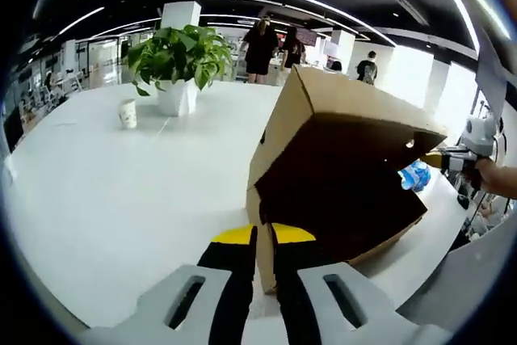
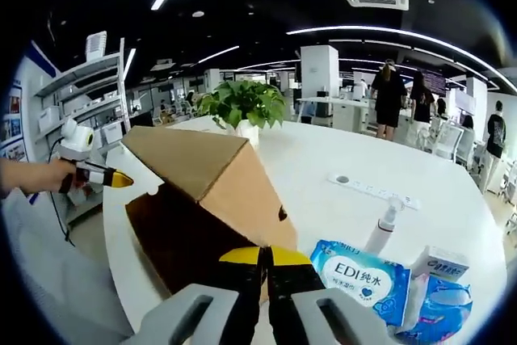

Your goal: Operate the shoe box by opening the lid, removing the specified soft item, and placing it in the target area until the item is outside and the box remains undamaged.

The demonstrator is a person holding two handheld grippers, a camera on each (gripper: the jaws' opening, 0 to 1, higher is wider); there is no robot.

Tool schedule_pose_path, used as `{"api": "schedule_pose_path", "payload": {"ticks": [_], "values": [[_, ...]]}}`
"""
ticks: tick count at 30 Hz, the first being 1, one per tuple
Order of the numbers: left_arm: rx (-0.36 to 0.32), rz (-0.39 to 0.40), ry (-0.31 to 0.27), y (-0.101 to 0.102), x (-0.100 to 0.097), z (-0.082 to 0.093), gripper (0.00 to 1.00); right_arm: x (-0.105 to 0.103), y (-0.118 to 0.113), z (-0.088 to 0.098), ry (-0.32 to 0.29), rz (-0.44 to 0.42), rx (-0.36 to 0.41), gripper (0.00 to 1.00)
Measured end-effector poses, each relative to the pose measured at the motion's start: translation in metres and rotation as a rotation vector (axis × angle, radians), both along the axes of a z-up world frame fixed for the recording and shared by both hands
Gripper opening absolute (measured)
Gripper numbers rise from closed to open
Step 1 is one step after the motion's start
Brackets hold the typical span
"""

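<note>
- Left gripper (image 1: 264,241), in the left gripper view, has its yellow-tipped jaws pressed together on the lower corner edge of the shoe box (image 1: 339,175), pinching the cardboard wall between them.
- The shoe box stands on the white surface (image 1: 121,199) tipped up on that corner, its brown lid (image 1: 363,103) swung open above a dark interior that faces away to the right.
- At the box's far opening, a blue-and-white soft item (image 1: 416,175) shows just beside the tip of the other gripper, which a hand holds near the surface's right edge.
- Right gripper (image 2: 266,264), in the right gripper view, likewise clamps its jaws tight on a bottom corner edge of the box.
- To the right of that corner, wet-wipe packs (image 2: 363,280) and a spray bottle (image 2: 384,228) lie on the surface near its near edge.
- Judgement: each gripper sits at an opposite corner along the box's long axis; which is nearer the soft item cannot be told.
- A potted plant (image 2: 242,107) stands toward the far edge.
</note>
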State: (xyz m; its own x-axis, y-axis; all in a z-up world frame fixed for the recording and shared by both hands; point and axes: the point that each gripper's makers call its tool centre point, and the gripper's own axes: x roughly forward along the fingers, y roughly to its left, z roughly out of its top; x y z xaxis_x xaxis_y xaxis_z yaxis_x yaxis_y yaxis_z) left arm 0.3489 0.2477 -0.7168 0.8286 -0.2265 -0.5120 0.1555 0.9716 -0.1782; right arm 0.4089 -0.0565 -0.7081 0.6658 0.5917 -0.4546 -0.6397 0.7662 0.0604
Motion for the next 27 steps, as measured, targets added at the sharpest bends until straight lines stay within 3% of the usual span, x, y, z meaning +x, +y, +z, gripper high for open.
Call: {"api": "schedule_pose_path", "payload": {"ticks": [5,17,27], "values": [[0.024,-0.029,-0.031,-0.003,0.005,0.014,0.05,-0.002,0.000,-0.003,0.008,-0.007,0.007,0.00],[0.046,-0.076,-0.068,-0.015,0.012,0.025,0.05,-0.008,-0.001,-0.010,0.025,-0.008,0.010,0.00],[0.058,-0.080,-0.044,-0.014,0.005,0.016,0.06,-0.016,-0.001,-0.017,0.044,0.004,0.017,0.00]]}}
